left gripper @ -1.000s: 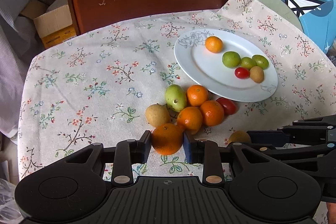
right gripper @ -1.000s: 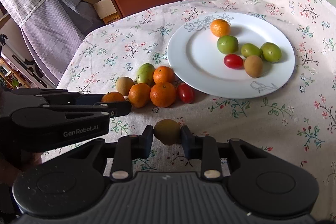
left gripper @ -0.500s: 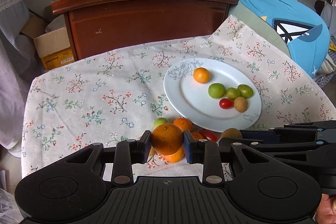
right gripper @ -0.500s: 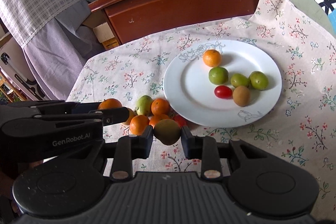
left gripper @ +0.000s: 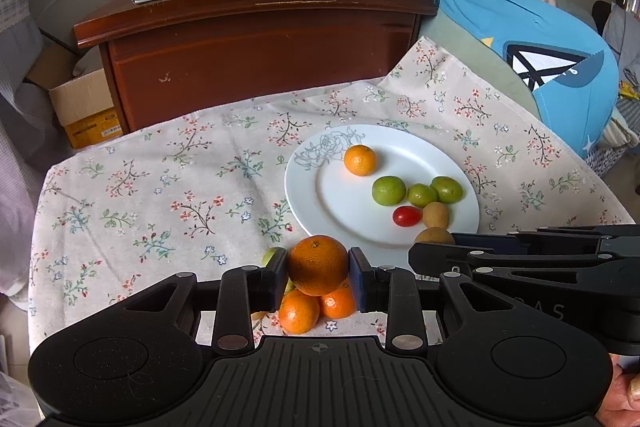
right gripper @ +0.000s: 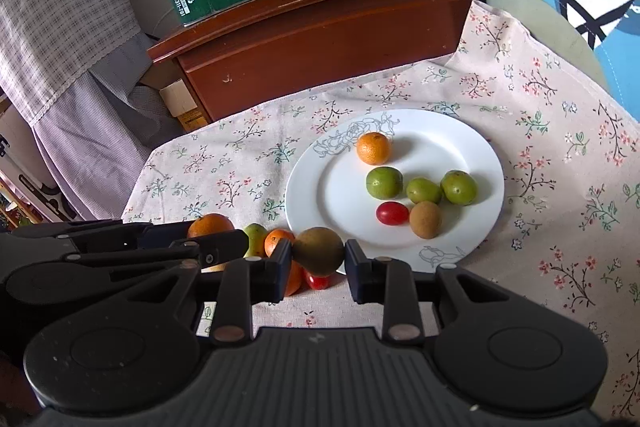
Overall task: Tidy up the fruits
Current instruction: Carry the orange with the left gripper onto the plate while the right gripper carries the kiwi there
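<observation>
Left wrist: left gripper [left gripper: 319,277] clamps orange [left gripper: 318,265], right gripper [right gripper: 318,265] brownish fruit [right gripper: 319,251], hiding pile.

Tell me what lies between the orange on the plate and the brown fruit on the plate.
In the right wrist view, between the orange and the brown fruit on the white plate lie a green fruit and, lower, a cherry tomato.

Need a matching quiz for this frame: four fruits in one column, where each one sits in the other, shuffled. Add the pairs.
Things:
1. large orange
2. brown-green fruit
3. cherry tomato
4. small green fruit

Places:
A. on the white plate
B. on the tablecloth, beside the plate
C. in the left gripper
D. in the right gripper

Pairs: 1-C, 2-D, 3-A, 4-B
</observation>
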Available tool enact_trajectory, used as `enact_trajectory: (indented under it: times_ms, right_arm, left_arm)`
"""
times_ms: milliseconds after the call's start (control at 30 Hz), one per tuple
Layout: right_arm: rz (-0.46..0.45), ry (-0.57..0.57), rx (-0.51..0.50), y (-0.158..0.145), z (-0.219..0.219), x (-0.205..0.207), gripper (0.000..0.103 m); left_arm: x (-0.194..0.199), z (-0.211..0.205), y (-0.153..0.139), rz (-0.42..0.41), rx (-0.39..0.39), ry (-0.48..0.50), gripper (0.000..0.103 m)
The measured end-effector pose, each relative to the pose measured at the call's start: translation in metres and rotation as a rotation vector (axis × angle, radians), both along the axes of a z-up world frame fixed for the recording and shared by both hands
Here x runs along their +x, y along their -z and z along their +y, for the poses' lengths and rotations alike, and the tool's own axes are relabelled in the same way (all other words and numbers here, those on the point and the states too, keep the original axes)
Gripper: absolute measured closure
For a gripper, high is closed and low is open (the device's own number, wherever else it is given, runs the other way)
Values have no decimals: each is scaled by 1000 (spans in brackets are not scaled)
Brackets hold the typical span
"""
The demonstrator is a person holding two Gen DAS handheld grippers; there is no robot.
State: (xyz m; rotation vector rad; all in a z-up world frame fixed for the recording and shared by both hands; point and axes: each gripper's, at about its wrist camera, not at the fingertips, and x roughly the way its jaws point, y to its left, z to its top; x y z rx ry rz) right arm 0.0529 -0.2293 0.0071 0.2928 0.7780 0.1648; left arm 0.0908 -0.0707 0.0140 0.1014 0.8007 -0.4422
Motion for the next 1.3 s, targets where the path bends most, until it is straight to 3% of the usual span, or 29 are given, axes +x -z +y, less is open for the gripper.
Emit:
enact_trajectory:
  times_ms: [700,967,1300]
  right_arm:
    - [-74,104,16,-23,-45,33,74]
    - [-16,150,86,-1,-68,63,74]
    - [24,163,64,24,-71,90,74]
  left_arm:
    - [34,-20,-4,-20,-37,10,74]
    - [51,-32,15,25,-50,29,74]
    - [70,-50,30,49,-63,36,74]
